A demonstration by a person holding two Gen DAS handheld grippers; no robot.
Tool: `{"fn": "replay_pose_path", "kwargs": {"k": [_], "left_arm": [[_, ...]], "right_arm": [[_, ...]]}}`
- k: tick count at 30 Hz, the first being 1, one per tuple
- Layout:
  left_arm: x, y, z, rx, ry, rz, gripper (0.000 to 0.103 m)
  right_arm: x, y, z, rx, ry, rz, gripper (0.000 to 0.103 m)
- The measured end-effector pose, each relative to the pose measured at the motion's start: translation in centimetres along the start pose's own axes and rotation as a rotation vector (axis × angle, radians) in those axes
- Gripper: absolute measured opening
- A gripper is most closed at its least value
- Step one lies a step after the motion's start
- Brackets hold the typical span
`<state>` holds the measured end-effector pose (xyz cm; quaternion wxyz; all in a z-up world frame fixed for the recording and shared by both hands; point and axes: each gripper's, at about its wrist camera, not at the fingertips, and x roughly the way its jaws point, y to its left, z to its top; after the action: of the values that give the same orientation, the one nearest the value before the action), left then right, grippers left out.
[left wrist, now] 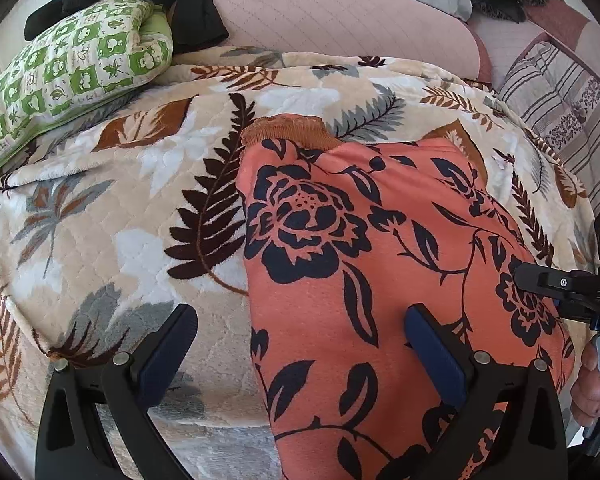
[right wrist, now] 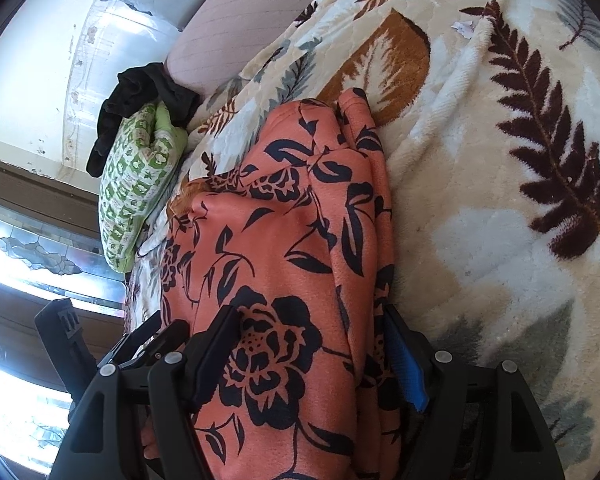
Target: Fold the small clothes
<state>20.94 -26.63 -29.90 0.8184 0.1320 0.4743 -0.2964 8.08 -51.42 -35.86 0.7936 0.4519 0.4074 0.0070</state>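
Fingers of the left gripper (left wrist: 300, 344) stand spread wide and hold nothing: the left finger hovers over bare blanket, the right one over the coral floral garment (left wrist: 380, 260), whose left edge runs up between them. Fingers of the right gripper (right wrist: 312, 360) are also spread wide, with a thick stack of the same garment's layers lying between them. Whether the pads press that cloth or merely flank it cannot be told from the right wrist view.

The garment, coral-orange with a dark navy flower and leaf print and a lace-trimmed ribbed band (left wrist: 288, 130) at its far end, lies on a cream leaf-patterned blanket (left wrist: 100, 208) spread over a bed. It looks already doubled lengthwise into a long panel, so the fold seems partly done.

The likely next move is to close on the near end with both grippers and carry it toward the far band, keeping the layers aligned so the stack does not slip apart.

Open blanket lies to the left of the garment and beyond its far end. A green-and-white patterned pillow (left wrist: 72, 68) with dark clothing (left wrist: 172, 0) piled on it sits well apart at the far left, and a pink quilted cover (left wrist: 340, 20) lies beyond.
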Motion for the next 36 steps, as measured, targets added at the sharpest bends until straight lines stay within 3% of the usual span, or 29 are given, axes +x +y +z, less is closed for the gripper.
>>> {"fn": "replay_pose_path", "kwargs": {"k": [17, 25, 29, 34, 36], "left_arm": [[0.6, -0.6, -0.3, 0.004, 0.045, -0.056, 0.103], [1.7, 0.2, -0.6, -0.060, 0.117, -0.175, 0.103], [2.0, 0.4, -0.8, -0.094, 0.150, -0.259, 0.089], [1.4, 0.0, -0.7, -0.075, 0.121, -0.247, 0.076], [0.9, 0.2, -0.7, -0.063, 0.100, -0.239, 0.064]], "right_arm": [[1.6, 1.9, -0.3, -0.123, -0.011, -0.031, 0.075], [1.9, 1.4, -0.4, -0.112, -0.029, -0.008, 0.075], [1.7, 1.5, -0.6, -0.129, -0.040, -0.023, 0.073], [1.7, 2.1, -0.8, -0.144, -0.051, -0.035, 0.061], [1.6, 2.8, -1.0, -0.171, -0.061, -0.051, 0.056]]}}
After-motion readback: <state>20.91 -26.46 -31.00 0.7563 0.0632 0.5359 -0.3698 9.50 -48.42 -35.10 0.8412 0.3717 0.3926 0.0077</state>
